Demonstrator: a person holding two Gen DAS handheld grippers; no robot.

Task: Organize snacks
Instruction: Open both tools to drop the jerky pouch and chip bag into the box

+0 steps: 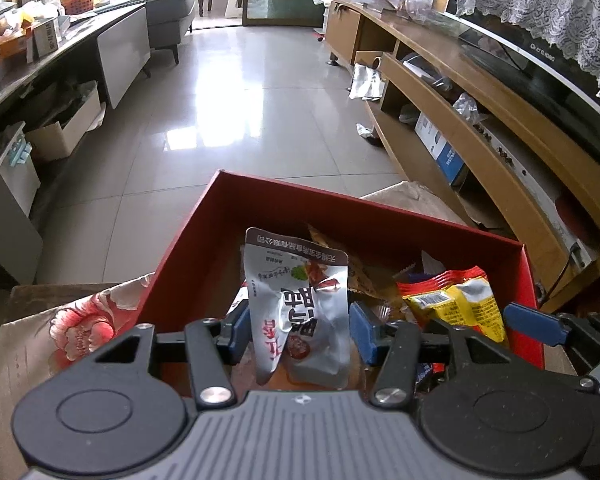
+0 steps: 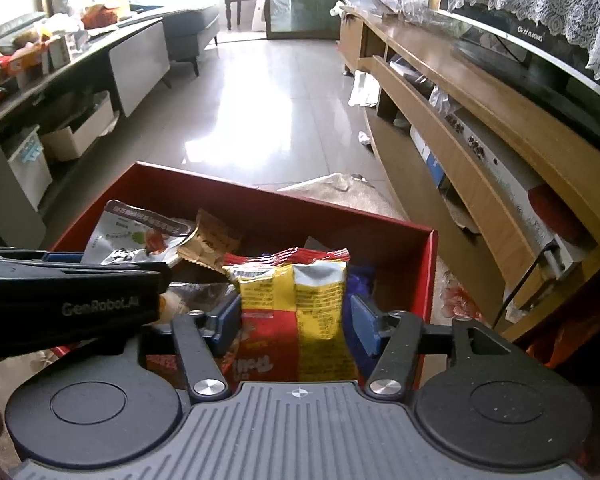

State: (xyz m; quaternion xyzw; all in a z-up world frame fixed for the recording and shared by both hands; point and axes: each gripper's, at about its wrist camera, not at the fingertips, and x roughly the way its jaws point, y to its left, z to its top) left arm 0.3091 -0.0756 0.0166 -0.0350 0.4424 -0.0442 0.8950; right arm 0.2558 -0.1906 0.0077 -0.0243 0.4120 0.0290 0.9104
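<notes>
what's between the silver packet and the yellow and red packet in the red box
In the right wrist view, a crumpled tan wrapper lies between the silver packet and the yellow and red packet, all inside the red box.

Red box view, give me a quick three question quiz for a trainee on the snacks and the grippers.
1. True or false: the silver packet stands between the left gripper fingers.
2. What colour is the box holding the snacks? A blue, B red, C green.
3. Which packet sits between the right gripper fingers?

Key: 1 true. 2 B. 3 the yellow-and-red packet.
</notes>
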